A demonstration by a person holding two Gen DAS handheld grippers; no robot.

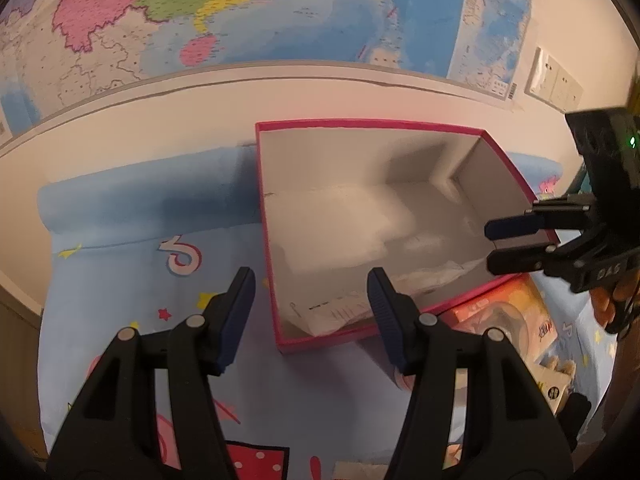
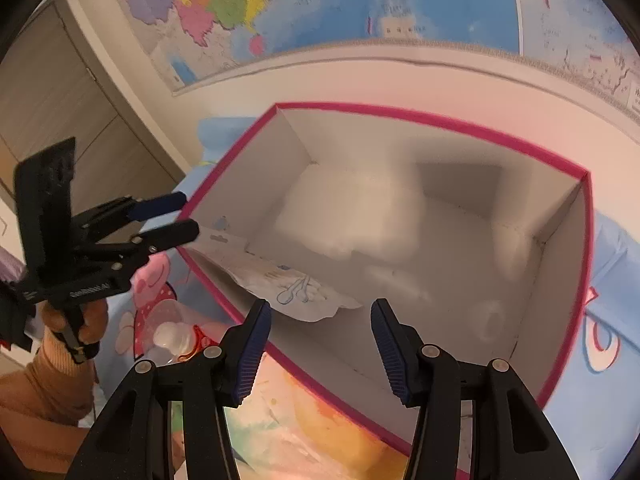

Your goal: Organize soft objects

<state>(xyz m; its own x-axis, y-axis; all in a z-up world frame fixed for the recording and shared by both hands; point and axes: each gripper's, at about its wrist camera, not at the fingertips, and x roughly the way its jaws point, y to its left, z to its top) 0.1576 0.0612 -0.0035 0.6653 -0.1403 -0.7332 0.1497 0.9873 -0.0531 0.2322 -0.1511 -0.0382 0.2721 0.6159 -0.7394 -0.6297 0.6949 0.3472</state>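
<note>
I see both my left tongs and right tongs half open and empty over a cartoon-print bedsheet, pink-rimmed box centre, map on the wall above.

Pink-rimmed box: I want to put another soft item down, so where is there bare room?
Free: the box floor's right half, and bedsheet left of it. Crowded: the box's near-left corner with the white packet, and toy packaging outside.

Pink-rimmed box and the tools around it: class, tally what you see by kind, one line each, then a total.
Pink-rimmed box: 1
Wall map: 1
Grippers, jaws apart with nothing between them: 2, the left gripper and the right gripper
White printed packet in the box: 1
Total: 5
</note>
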